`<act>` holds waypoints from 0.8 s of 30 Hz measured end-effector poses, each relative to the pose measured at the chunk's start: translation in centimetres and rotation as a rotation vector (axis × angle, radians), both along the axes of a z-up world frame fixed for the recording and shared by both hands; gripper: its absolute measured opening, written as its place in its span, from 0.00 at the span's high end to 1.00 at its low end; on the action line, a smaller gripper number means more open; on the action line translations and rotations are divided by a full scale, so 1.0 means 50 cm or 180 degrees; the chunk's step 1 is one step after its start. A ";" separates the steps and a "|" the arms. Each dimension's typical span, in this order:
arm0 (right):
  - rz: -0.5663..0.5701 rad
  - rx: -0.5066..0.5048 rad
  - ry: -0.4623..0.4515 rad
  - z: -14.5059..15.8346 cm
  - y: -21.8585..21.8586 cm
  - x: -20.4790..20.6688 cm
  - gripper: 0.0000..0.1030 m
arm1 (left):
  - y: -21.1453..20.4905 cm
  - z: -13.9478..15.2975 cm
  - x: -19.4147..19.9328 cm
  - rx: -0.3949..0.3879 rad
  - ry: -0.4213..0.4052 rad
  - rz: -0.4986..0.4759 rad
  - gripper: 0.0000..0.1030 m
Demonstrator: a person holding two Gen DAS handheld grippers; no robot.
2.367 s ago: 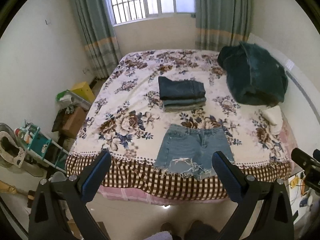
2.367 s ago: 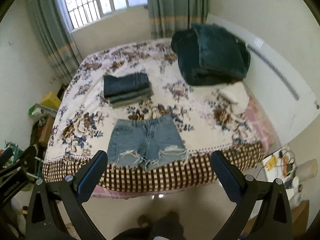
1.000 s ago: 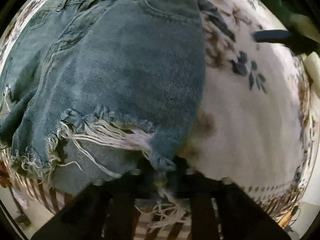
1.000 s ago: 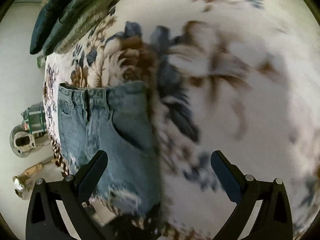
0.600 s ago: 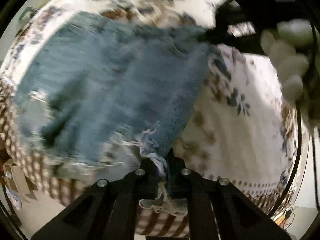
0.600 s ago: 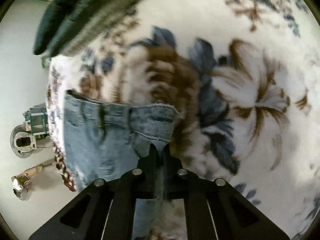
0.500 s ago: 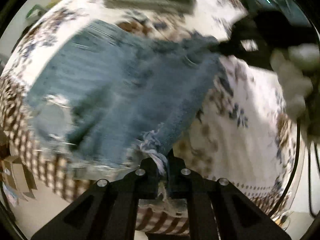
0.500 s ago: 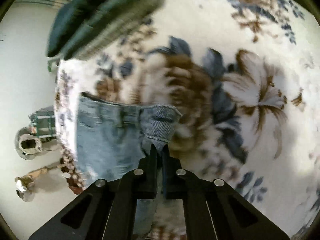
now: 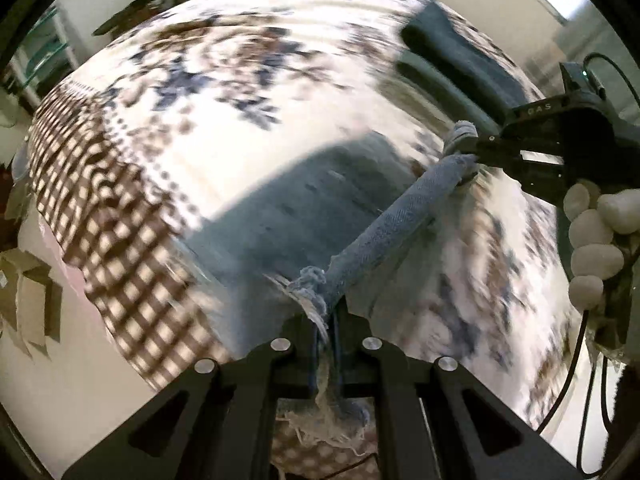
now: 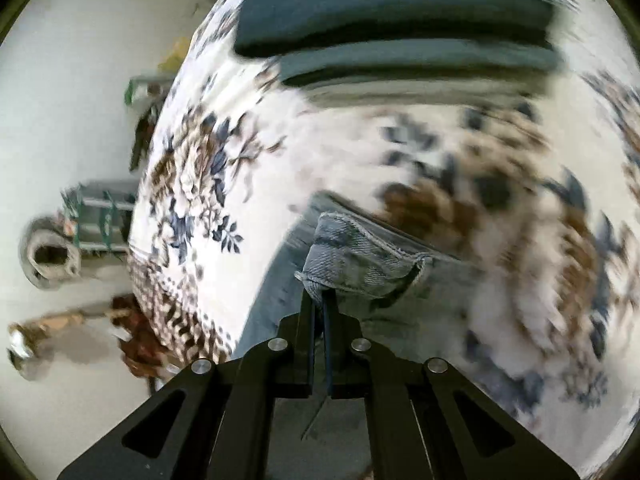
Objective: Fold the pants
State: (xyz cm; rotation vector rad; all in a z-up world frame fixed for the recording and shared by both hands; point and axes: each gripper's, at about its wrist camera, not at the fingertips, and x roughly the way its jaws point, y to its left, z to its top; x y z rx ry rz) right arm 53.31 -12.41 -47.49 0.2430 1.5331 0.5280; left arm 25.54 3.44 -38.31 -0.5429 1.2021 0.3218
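Light blue denim shorts (image 9: 304, 196) with frayed hems lie on the floral bedspread (image 9: 224, 80). My left gripper (image 9: 326, 320) is shut on the frayed hem corner of one leg. My right gripper (image 10: 320, 300) is shut on the waistband corner (image 10: 356, 256); it also shows in the left wrist view (image 9: 472, 148). The side edge of the shorts (image 9: 396, 220) is stretched taut between the two grippers, lifted above the rest of the shorts. Both views are blurred by motion.
A stack of folded dark jeans (image 10: 400, 20) lies on the bed beyond the shorts, also in the left wrist view (image 9: 452, 52). The bed's checkered edge (image 9: 100, 200) drops to the floor at left. Shelves and clutter (image 10: 92, 216) stand beside the bed.
Both grippers closed on the shorts' right side, left on the hem and right on the waistband, and have carried that edge up and leftward over the rest of the shorts.
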 end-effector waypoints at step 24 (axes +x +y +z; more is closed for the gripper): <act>0.0539 -0.0193 0.0133 -0.080 0.111 0.011 0.10 | 0.113 -0.129 -0.059 -0.0490 -0.0082 0.0962 0.20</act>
